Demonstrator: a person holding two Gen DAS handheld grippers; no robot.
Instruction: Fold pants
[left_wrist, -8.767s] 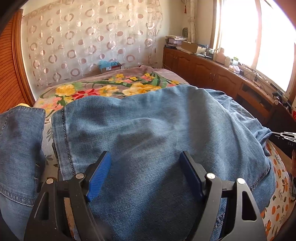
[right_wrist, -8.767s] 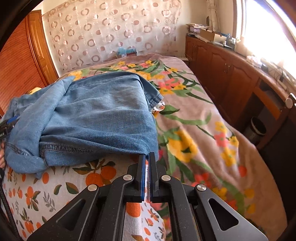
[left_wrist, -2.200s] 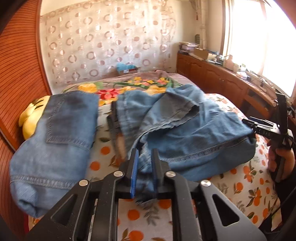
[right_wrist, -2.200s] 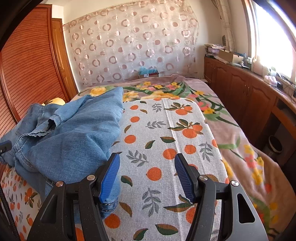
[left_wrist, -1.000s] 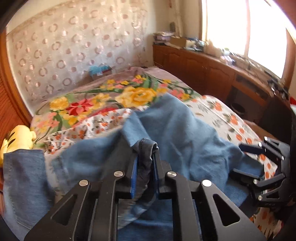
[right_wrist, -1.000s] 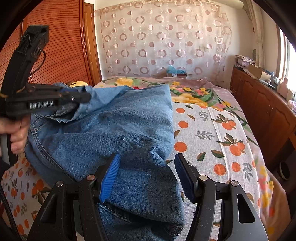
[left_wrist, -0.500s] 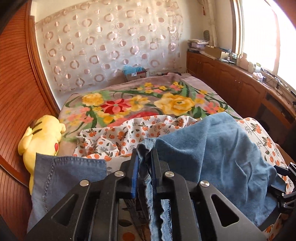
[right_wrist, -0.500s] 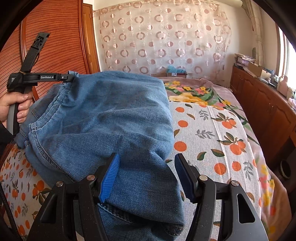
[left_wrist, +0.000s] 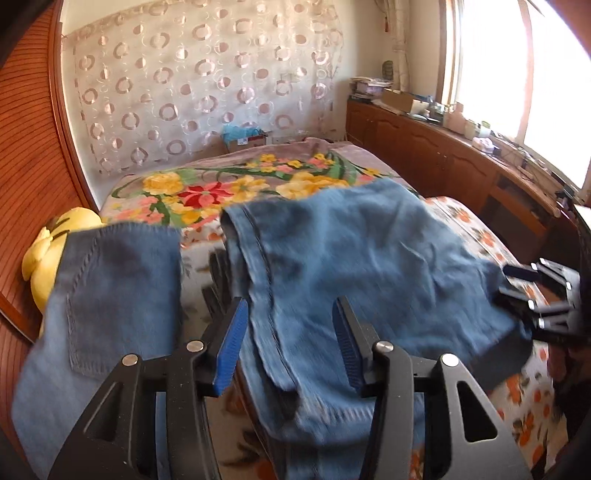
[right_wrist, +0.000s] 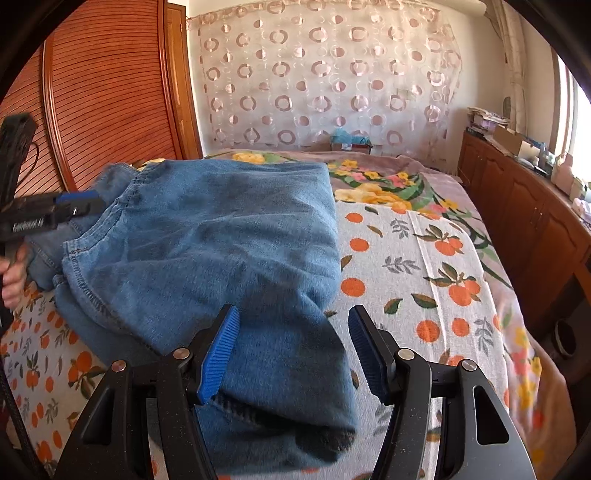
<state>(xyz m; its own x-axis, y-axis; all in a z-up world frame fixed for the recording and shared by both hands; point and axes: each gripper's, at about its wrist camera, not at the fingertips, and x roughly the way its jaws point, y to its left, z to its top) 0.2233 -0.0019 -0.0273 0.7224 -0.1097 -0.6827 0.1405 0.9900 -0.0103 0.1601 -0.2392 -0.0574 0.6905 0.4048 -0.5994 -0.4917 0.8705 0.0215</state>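
Sunlit bed (right_wrist: 436, 266) under an orange-print sheet carries our pants (left_wrist: 351, 266), folded at its near left part. Our left gripper (left_wrist: 291, 341) has just been opening, denim between its jaws but unpinched; our right gripper (right_wrist: 291, 349) stands open over the fold. We judge the released edge could slump. Bare sheet lies right; a second denim piece (left_wrist: 110, 295) crowds the left.

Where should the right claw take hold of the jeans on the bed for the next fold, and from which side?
Probably the near folded end of the jeans, which already lies between the open fingers of the right claw. Come from the near side, low over the orange-print sheet: there the layers stack into one thick edge, while the far part lies flat with nothing to pinch.
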